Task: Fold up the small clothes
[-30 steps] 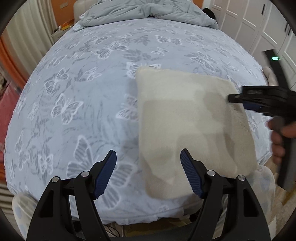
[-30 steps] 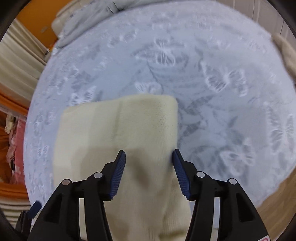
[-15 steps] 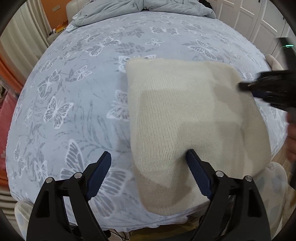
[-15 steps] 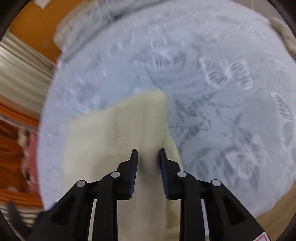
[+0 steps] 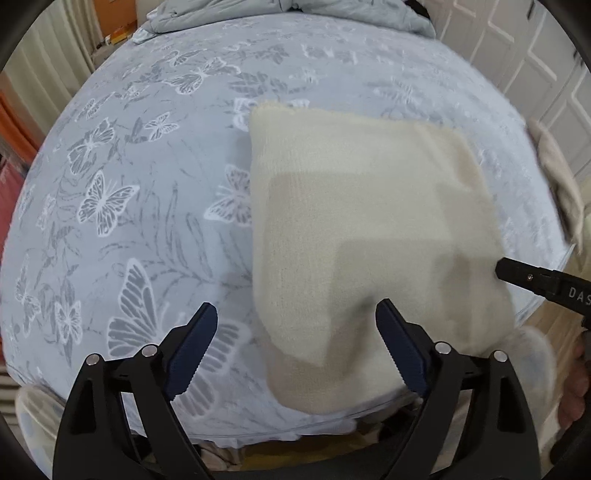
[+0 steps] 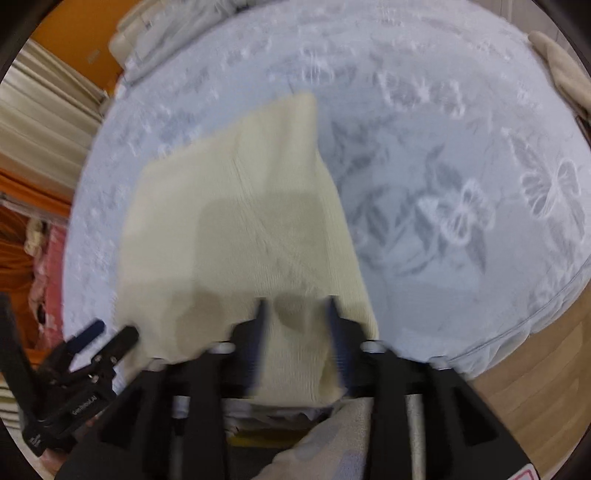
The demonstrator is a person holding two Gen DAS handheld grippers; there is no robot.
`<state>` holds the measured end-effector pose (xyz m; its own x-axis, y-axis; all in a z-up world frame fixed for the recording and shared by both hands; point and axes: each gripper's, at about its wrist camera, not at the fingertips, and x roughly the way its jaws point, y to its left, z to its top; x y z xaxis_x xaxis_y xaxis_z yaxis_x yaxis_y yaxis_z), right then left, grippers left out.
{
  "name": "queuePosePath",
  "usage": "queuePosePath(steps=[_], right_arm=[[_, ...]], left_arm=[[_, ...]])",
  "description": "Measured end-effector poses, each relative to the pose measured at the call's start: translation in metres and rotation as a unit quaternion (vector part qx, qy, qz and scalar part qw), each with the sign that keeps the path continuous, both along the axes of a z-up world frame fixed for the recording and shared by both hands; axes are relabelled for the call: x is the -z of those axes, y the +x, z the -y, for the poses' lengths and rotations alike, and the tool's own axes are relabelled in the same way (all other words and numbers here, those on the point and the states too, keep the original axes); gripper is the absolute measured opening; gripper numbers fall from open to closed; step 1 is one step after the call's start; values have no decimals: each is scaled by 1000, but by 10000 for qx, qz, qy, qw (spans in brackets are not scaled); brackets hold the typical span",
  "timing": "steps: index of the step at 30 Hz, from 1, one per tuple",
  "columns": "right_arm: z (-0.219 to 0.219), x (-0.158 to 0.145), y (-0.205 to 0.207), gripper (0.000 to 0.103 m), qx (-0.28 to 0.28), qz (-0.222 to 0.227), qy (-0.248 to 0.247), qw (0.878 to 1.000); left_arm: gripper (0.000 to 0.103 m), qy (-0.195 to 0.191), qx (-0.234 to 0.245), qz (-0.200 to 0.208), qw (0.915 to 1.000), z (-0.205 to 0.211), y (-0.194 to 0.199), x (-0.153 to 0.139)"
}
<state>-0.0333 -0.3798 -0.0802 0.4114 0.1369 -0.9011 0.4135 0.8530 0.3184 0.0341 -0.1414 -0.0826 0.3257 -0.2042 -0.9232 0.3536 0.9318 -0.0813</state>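
Note:
A folded cream knit garment (image 5: pixel 369 229) lies on the blue butterfly-print bed (image 5: pixel 147 177); its near end hangs over the bed's front edge. My left gripper (image 5: pixel 295 343) is open, its right finger touching the garment's near left part. In the right wrist view the garment (image 6: pixel 240 221) runs away from my right gripper (image 6: pixel 295 325), whose fingers are blurred and stand apart around the garment's near edge. My left gripper also shows in the right wrist view (image 6: pixel 110 336), and my right gripper's tip in the left wrist view (image 5: pixel 517 273).
A crumpled blue duvet (image 5: pixel 295 11) lies at the bed's far end. Another cream cloth (image 5: pixel 557 173) sits at the bed's right edge, near white cabinet doors (image 5: pixel 535 55). Wooden floor (image 6: pixel 535 387) lies beyond the bed's right side. Orange wall and curtains stand left.
My right gripper closed on the garment's near edge half a second ago, then opened and pulled back. The garment shifted towards the bed's front edge. My left gripper stayed open.

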Motion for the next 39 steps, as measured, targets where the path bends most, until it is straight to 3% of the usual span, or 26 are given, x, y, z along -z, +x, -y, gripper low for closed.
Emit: queuePosePath(steps=[1, 3, 6, 10, 17, 19, 21, 26, 31, 39], right_arm=[[4, -2, -1, 75, 82, 106, -96, 9999], [9, 7, 4, 75, 98, 14, -100, 9999], [16, 28, 11, 75, 163, -112, 409, 9990], [9, 54, 18, 75, 118, -179, 706, 9973], [26, 79, 14, 87, 448, 13, 1758, 9834], [25, 82, 15, 88, 447, 31, 1852, 9817], [22, 84, 20, 98, 346, 50, 1917, 9808], [8, 88, 33, 98, 126, 5, 1667, 9859], [10, 101, 41, 98, 236, 113, 1990, 9797], [11, 104, 46, 98, 215, 299, 2031, 9785]], left_arm=[[86, -82, -45, 5, 10000, -1, 1, -4], [87, -190, -122, -23, 9997, 2, 7, -7], [87, -142, -121, -198, 9996, 14, 18, -3], [90, -182, -155, -606, 9979, 27, 38, 14], [98, -133, -304, -777, 9964, 37, 58, 32], [98, -67, -254, -750, 9968, 41, 62, 37], [98, -38, -258, -748, 9969, 44, 66, 41], [98, -41, -288, -700, 9971, 45, 70, 45], [98, -92, -345, -620, 9974, 46, 72, 50], [98, -218, -438, -548, 9973, 46, 76, 55]])
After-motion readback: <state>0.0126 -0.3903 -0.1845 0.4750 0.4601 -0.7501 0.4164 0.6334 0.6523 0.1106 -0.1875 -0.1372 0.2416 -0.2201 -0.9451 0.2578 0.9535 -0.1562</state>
